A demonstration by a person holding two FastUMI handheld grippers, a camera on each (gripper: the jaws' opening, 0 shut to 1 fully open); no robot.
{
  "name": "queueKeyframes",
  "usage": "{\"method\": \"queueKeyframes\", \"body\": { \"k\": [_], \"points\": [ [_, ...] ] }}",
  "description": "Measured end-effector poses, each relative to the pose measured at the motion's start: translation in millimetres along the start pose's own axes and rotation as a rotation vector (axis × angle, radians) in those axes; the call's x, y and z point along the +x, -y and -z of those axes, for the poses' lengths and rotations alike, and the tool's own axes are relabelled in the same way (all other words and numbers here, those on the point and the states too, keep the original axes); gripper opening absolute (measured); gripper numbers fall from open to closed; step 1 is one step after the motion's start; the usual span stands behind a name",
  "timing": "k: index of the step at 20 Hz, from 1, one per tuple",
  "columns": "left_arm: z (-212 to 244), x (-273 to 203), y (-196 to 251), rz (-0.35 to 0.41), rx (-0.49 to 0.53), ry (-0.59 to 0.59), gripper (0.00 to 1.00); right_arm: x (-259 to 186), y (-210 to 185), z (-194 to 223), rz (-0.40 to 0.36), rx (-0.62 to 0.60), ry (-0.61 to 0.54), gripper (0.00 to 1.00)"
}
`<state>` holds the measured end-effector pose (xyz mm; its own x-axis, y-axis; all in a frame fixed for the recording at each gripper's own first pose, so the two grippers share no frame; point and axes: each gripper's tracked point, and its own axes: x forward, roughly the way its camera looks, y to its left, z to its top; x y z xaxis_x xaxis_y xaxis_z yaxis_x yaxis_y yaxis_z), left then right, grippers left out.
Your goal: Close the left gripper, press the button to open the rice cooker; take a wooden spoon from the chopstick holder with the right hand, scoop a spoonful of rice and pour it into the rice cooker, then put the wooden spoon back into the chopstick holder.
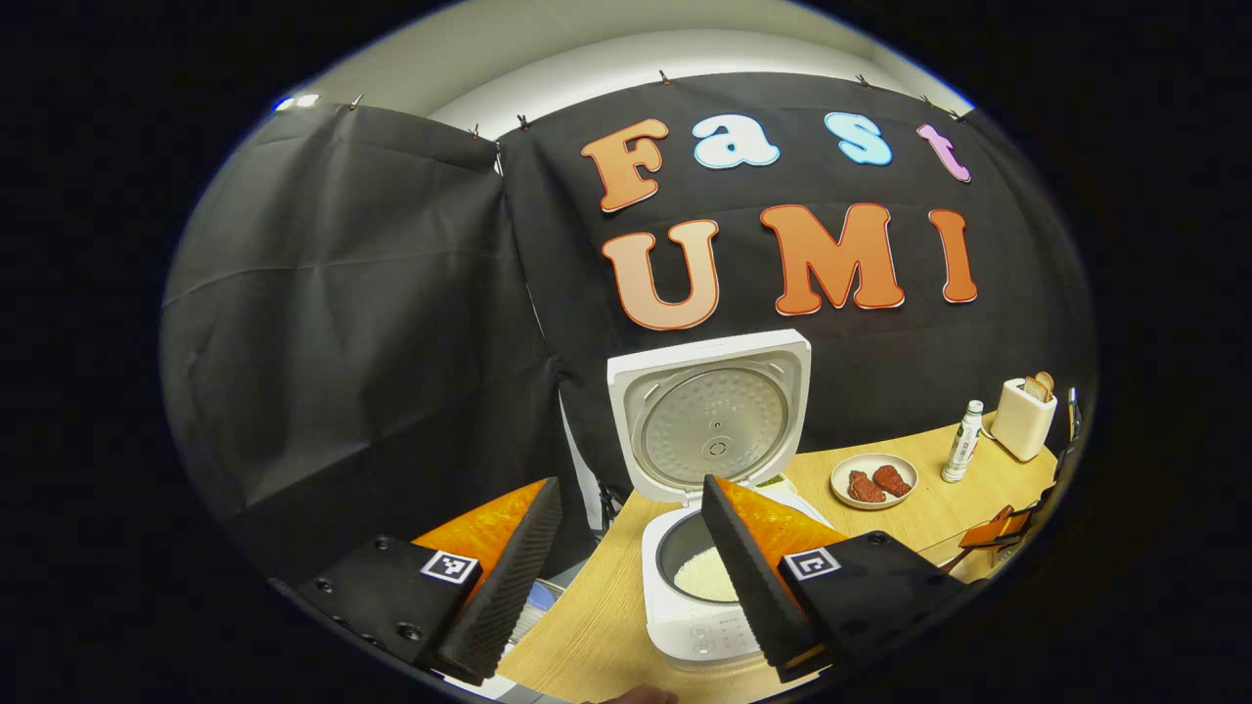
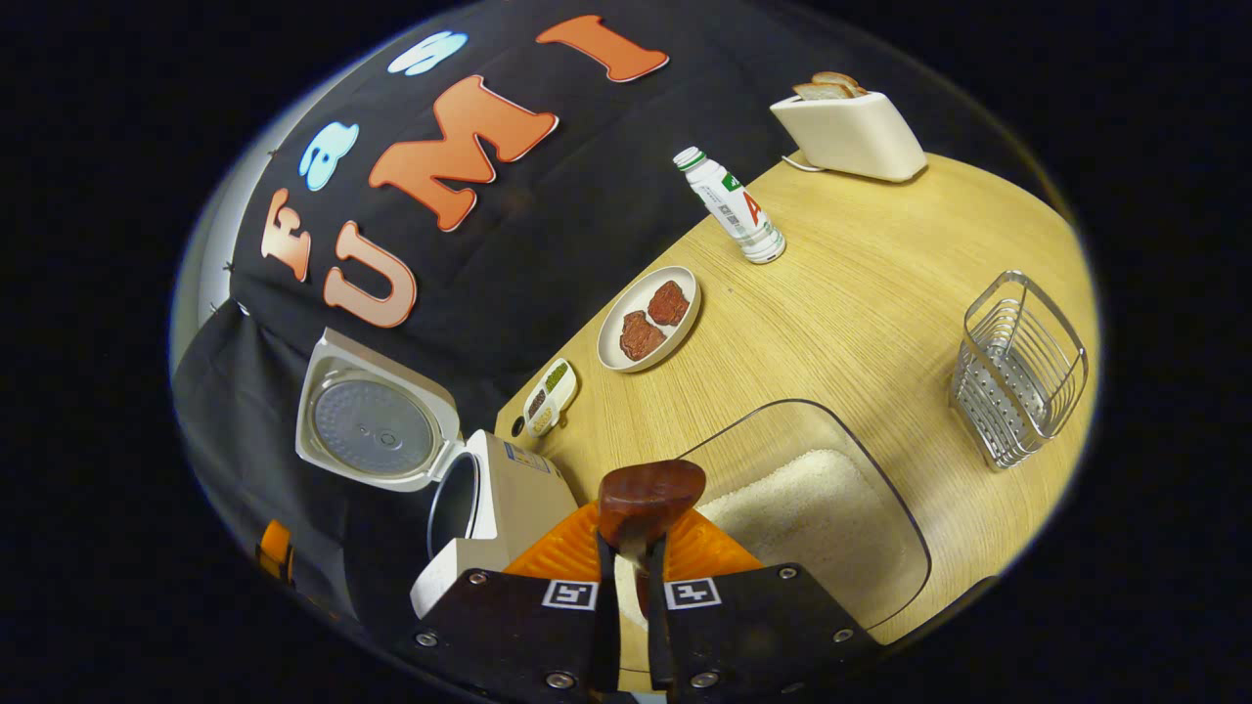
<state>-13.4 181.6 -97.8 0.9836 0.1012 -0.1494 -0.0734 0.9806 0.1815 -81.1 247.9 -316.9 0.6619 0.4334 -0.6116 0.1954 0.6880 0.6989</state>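
Rice cooker (image 1: 706, 508) stands open on the wooden table (image 1: 597, 626), its lid tipped up against the black cloth and a layer of rice (image 1: 706, 577) showing in the pot. Your left gripper (image 1: 626, 577) hovers in front of it with its fingers set wide apart, holding nothing.

In the right gripper view, your right gripper (image 2: 631, 557) is clamped on the wooden spoon (image 2: 650, 499), fingers nearly together on the handle. The bowl of the spoon sits just above the near edge of the clear container of rice (image 2: 812, 508); whether the spoon carries any grains is hard to tell from this angle. The rice cooker (image 2: 460, 499) lies to the left of the spoon, lid up. The wire chopstick holder (image 2: 1017, 372) stands well apart on the right side of the table, beyond the container.
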Motion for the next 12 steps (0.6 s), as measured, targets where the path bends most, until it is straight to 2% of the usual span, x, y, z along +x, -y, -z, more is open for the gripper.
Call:
{"method": "queueKeyframes", "body": {
  "k": [3,4,6,7,9,10,12],
  "points": [
    [-4.0,-2.3,5.2,0.000,0.003,0.005,0.95,-7.8,6.7,-11.4,-0.068,0.098,-0.014,0.11],
    [-5.3,-2.5,7.2,0.000,0.002,0.008,0.98,-11.9,11.5,-16.3,-0.084,0.129,-0.013,0.11],
    [-6.6,-3.2,12.8,0.003,-0.001,0.007,0.94,-19.2,24.3,-27.9,-0.102,0.193,-0.002,0.11],
    [-6.9,-2.8,15.9,0.006,-0.002,0.007,0.98,-23.1,31.0,-34.7,-0.109,0.225,0.009,0.10],
    [-8.8,-2.8,22.9,0.011,-0.003,0.008,0.94,-30.4,40.6,-47.3,-0.119,0.274,0.027,0.11],
    [-8.9,-2.8,25.8,0.014,-0.004,0.008,0.98,-34.5,42.7,-53.3,-0.126,0.298,0.032,0.11],
    [-11.2,-2.8,33.3,0.024,-0.010,0.013,0.98,-39.2,42.8,-65.6,-0.150,0.346,0.049,0.11]
  ]
}}
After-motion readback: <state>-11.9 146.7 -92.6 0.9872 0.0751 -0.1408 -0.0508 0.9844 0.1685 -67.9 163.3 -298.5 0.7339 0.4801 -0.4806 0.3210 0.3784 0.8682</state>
